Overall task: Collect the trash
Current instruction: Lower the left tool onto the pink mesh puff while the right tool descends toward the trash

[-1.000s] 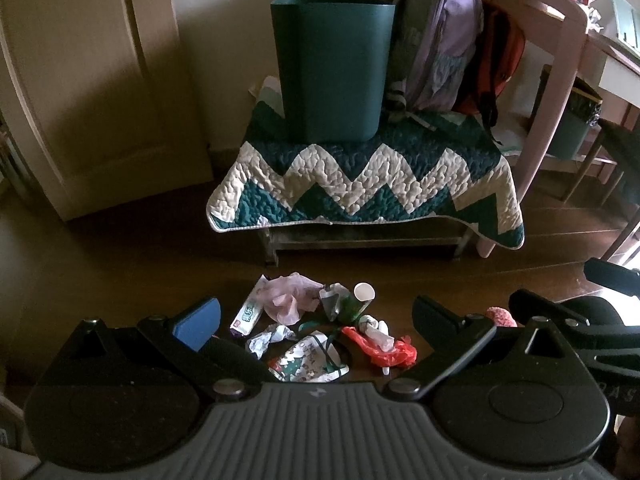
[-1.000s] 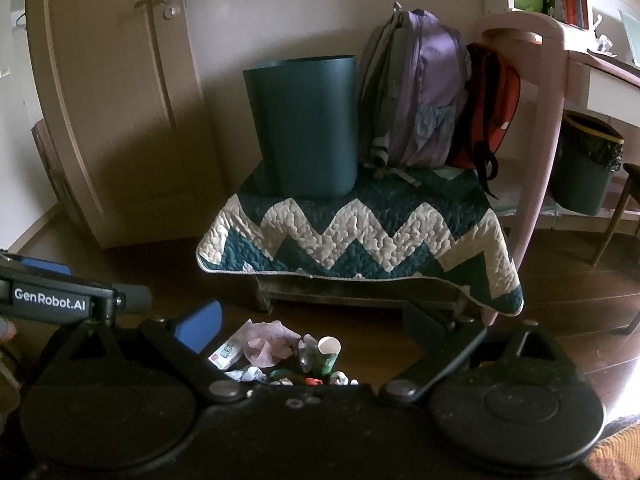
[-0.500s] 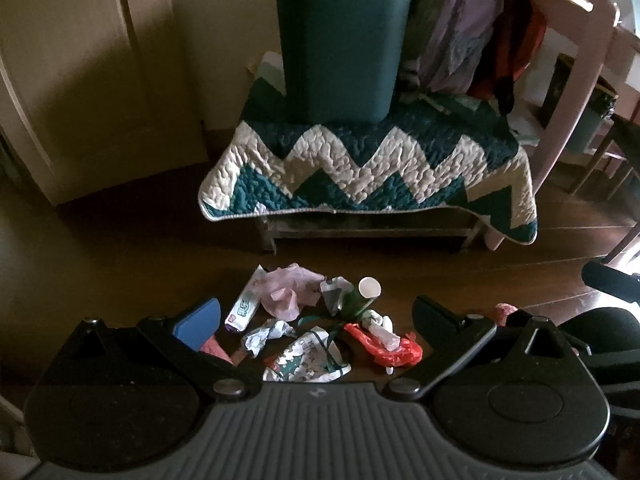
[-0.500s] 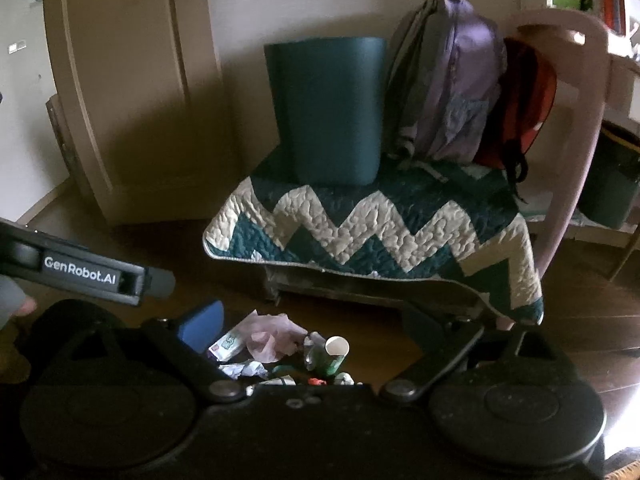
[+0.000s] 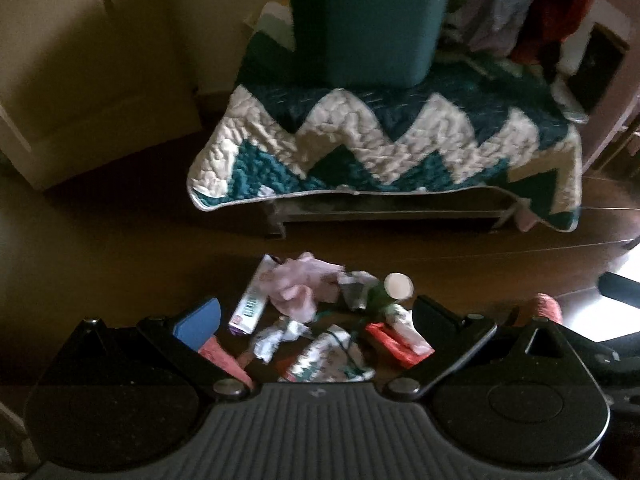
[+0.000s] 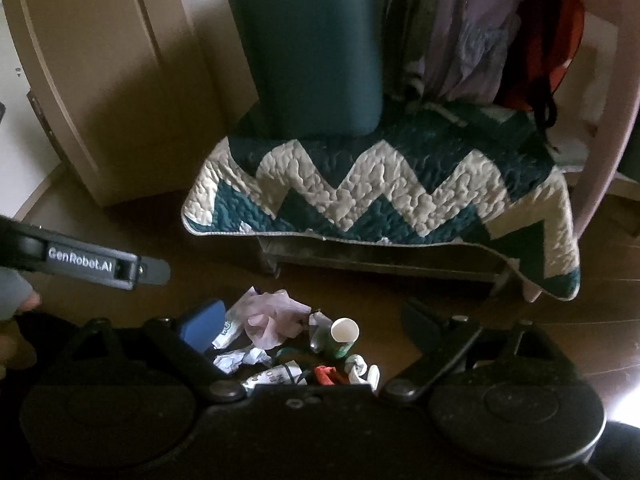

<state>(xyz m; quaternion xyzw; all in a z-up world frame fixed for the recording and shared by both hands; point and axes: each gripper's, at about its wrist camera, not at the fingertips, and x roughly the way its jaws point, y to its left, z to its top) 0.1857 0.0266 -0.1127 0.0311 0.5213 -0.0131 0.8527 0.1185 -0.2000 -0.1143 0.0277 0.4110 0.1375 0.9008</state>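
A heap of trash lies on the dark wood floor: a pink tissue (image 5: 300,284) (image 6: 272,316), a paper cup (image 5: 394,290) (image 6: 344,334), a flat white box (image 5: 252,300), crumpled white paper (image 5: 276,336) (image 6: 236,358), a patterned wrapper (image 5: 324,360) and a red wrapper (image 5: 396,344) (image 6: 326,374). A dark teal bin (image 5: 368,20) (image 6: 312,52) stands on a low bench behind. My left gripper (image 5: 316,312) is open and empty just above the heap. My right gripper (image 6: 308,320) is open and empty above it too.
The bench is covered by a teal and white zigzag quilt (image 5: 384,148) (image 6: 380,192). A purple backpack (image 6: 472,28) and a red bag (image 6: 548,40) lean behind it. A pale cupboard door (image 6: 100,80) stands left. A pink chair leg (image 6: 604,128) is at the right.
Both grippers have moved forward and tilted down toward the trash heap, which now looks closer. Both stay open.
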